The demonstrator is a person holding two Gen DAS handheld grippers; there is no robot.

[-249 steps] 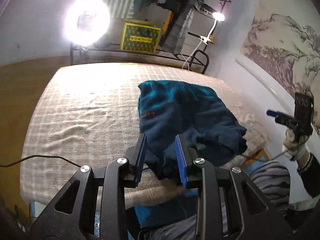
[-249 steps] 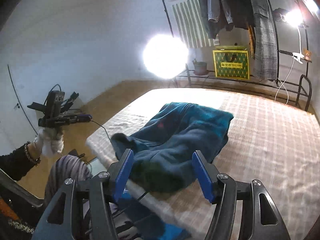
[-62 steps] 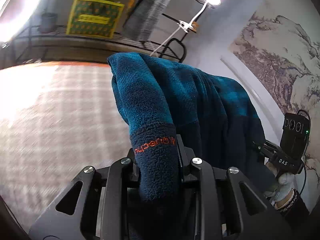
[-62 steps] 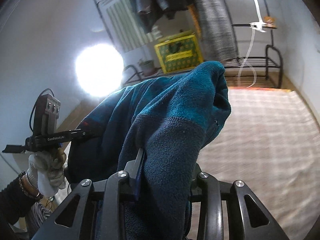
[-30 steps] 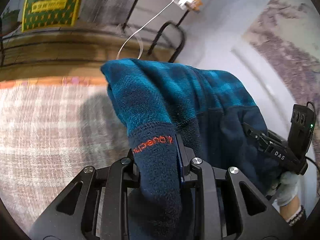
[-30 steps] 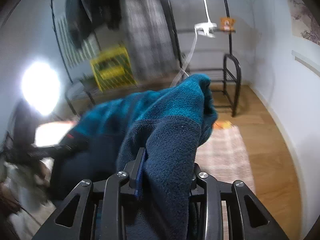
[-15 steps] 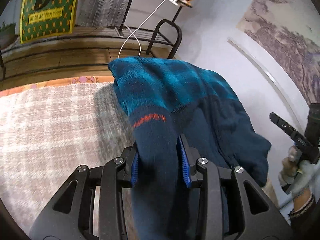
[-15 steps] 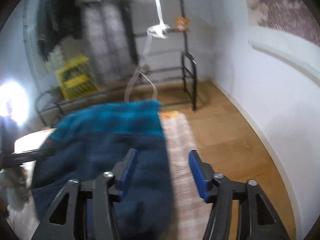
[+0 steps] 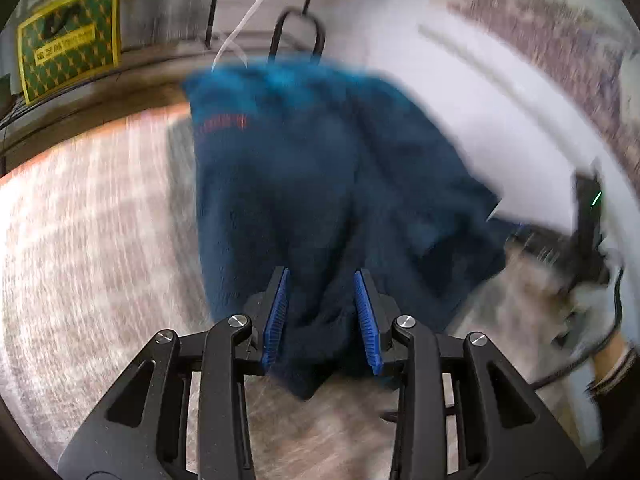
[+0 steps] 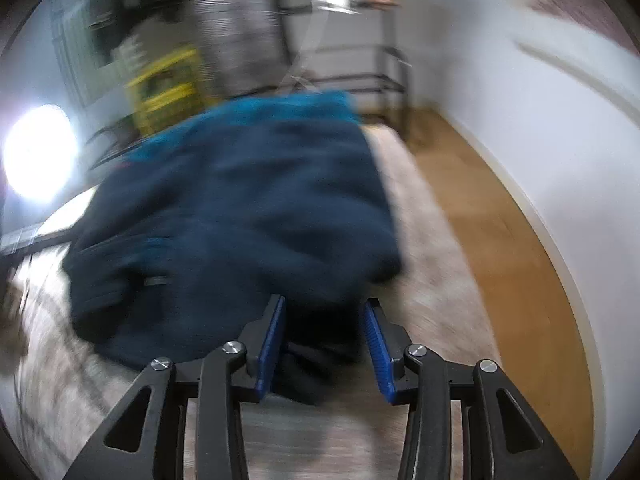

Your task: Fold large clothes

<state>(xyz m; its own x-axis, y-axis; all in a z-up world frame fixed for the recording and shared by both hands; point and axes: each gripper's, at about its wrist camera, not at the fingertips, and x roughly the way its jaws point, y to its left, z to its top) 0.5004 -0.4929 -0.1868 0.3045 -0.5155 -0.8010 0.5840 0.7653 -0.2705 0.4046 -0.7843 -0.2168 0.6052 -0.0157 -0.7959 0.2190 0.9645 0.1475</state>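
A dark blue fleece garment (image 9: 320, 184) with a teal upper edge and an orange logo lies in a heap on the plaid bed cover (image 9: 88, 216). My left gripper (image 9: 322, 280) is open, its blue pads on either side of the garment's near edge. In the right wrist view the same fleece (image 10: 240, 200) lies on the bed. My right gripper (image 10: 324, 304) is open at its near edge. Both views are blurred by motion.
A yellow-green box (image 9: 68, 60) stands on a black metal rack (image 9: 296, 32) beyond the bed. A bright lamp (image 10: 38, 152) glares at left. Wooden floor (image 10: 492, 216) and a white wall (image 10: 540, 120) lie right of the bed.
Both grippers carried the fleece across the bed, then let go: the right opened half a second ago, the left just now. The garment has dropped onto the bed cover.
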